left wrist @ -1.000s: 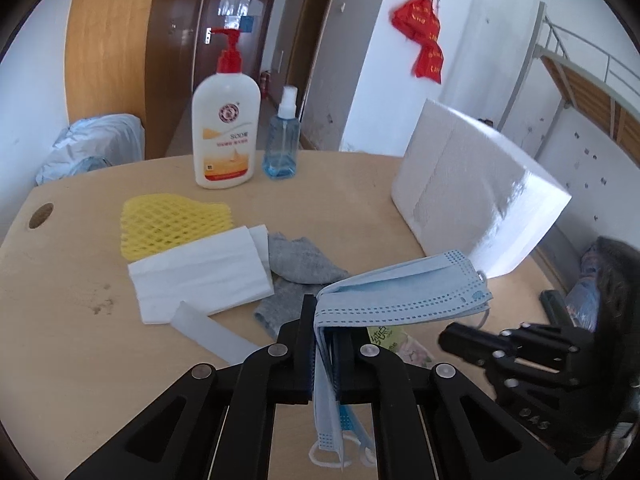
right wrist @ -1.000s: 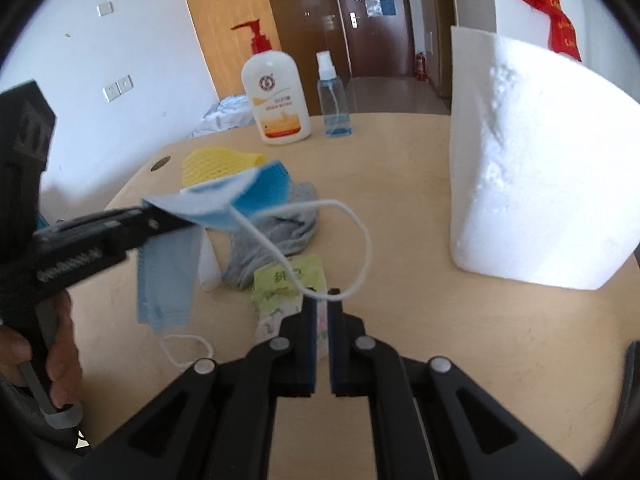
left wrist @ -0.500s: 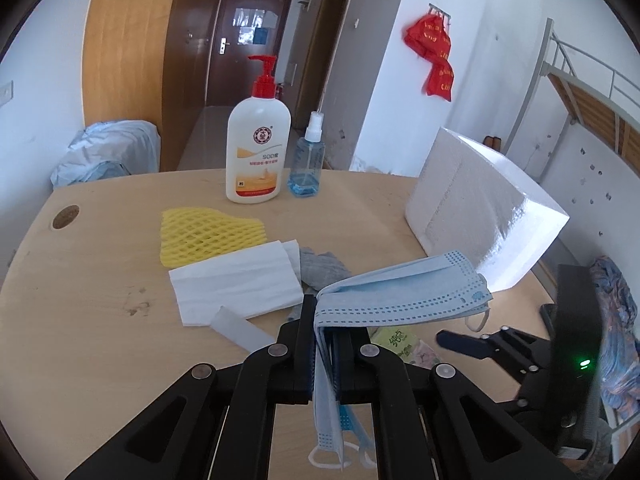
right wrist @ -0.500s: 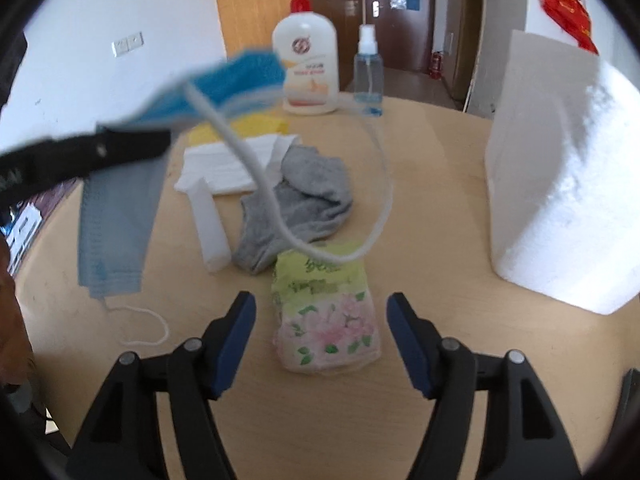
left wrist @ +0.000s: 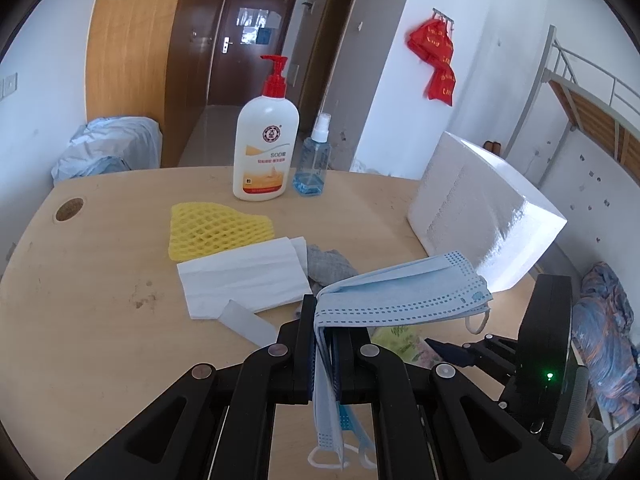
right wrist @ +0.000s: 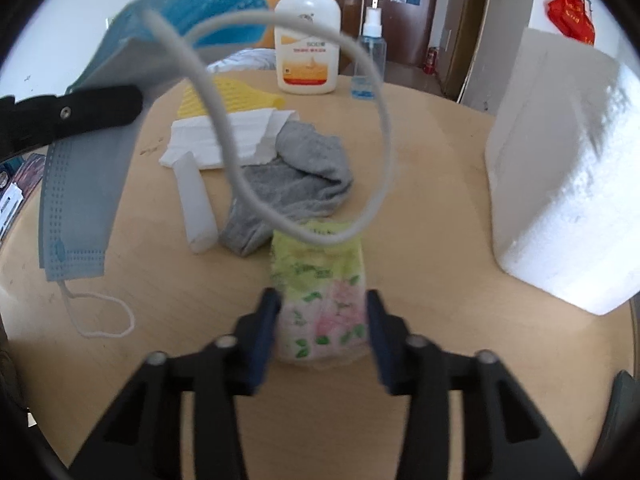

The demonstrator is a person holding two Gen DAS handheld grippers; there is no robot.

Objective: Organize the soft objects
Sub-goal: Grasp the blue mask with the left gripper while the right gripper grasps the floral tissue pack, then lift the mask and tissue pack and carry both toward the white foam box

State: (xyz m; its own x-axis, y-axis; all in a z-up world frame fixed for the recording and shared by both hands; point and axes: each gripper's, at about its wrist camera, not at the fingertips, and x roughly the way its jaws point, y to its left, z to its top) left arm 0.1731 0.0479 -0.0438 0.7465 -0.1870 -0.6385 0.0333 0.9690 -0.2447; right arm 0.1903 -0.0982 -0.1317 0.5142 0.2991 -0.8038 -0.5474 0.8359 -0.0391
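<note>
My left gripper [left wrist: 322,308] is shut on a folded blue face mask [left wrist: 404,292], held above the wooden table [left wrist: 80,320]. The mask's ear loop [right wrist: 384,128] hangs in front of the right wrist camera. Low over the table, my right gripper [right wrist: 322,312] straddles a green and pink flowered tissue pack [right wrist: 320,272]. Its jaws are closing and the blue pads touch the pack's two sides. The pack lies flat on the table. In the left wrist view the right gripper [left wrist: 452,352] sits at the lower right beside the pack [left wrist: 396,340].
A grey sock [right wrist: 296,176], a white tissue stack [left wrist: 244,276], a yellow foam net [left wrist: 216,228] and a white strip [right wrist: 196,204] lie mid-table. A lotion pump bottle [left wrist: 266,152] and spray bottle [left wrist: 312,164] stand at the back. A white foam box [left wrist: 480,216] stands on the right.
My right gripper opened wide, dropped toward the tissue pack and has closed in around it. The left gripper kept its hold on the mask and drifted slightly.
</note>
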